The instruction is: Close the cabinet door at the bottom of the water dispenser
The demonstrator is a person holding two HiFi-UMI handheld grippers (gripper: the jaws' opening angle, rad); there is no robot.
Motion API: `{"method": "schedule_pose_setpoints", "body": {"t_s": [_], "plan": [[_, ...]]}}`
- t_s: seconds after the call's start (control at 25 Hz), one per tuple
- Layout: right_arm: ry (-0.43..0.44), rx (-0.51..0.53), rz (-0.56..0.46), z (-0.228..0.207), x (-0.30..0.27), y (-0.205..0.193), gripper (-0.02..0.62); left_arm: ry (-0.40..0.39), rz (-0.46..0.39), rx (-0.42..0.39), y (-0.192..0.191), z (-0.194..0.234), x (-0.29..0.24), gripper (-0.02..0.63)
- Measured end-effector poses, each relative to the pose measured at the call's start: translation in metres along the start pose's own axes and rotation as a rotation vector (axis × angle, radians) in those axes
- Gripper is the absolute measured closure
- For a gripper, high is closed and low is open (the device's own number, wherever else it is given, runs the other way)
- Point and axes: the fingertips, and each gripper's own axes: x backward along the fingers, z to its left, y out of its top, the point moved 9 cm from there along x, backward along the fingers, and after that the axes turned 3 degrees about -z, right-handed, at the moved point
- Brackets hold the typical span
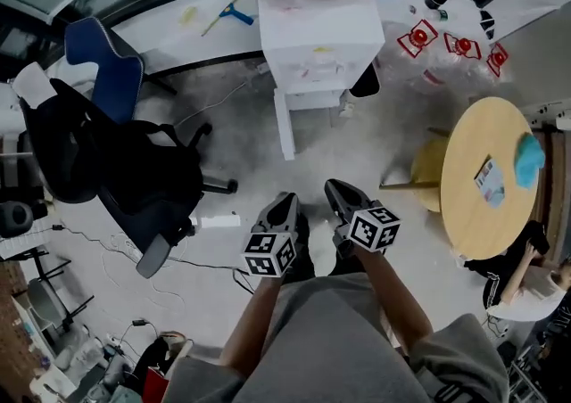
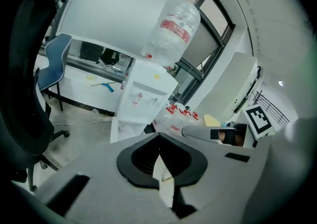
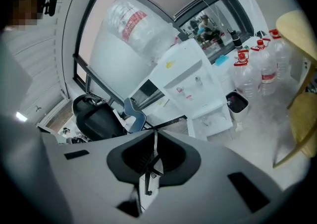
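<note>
Standing well apart from the water dispenser [image 1: 317, 45], the person holds the left claw [image 1: 285, 203] and right claw [image 1: 336, 189] low by the body. Both are pinched together on nothing, probably because the cabinet door [image 1: 285, 129] at its base, swung open toward them, is out of reach.

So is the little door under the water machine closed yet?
Not yet. Done: nothing, the cabinet door stands swung open below the water dispenser. In hand: nothing, the left tool and right tool are both shut, empty and well short of the door. Left: step up and push the door closed.
</note>
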Motion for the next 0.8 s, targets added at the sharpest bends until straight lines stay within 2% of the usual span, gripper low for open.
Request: {"method": "schedule_pose_setpoints", "body": {"t_s": [0.24, 0.48, 0.8], "plan": [[-0.067, -0.026, -0.038, -0.002, -0.034, -0.021, 0.572, -0.035, 0.062, 0.005, -0.011, 0.056, -0.025, 0.598], [-0.106, -0.057, -0.039, -0.030, -0.060, -0.039, 0.572, -0.035, 0.097, 0.019, -0.029, 0.099, -0.065, 0.599], [-0.107, -0.065, -0.001, -0.074, -0.093, -0.049, 0.572, 0.024, 0.107, 0.034, -0.049, 0.130, -0.103, 0.599]]}}
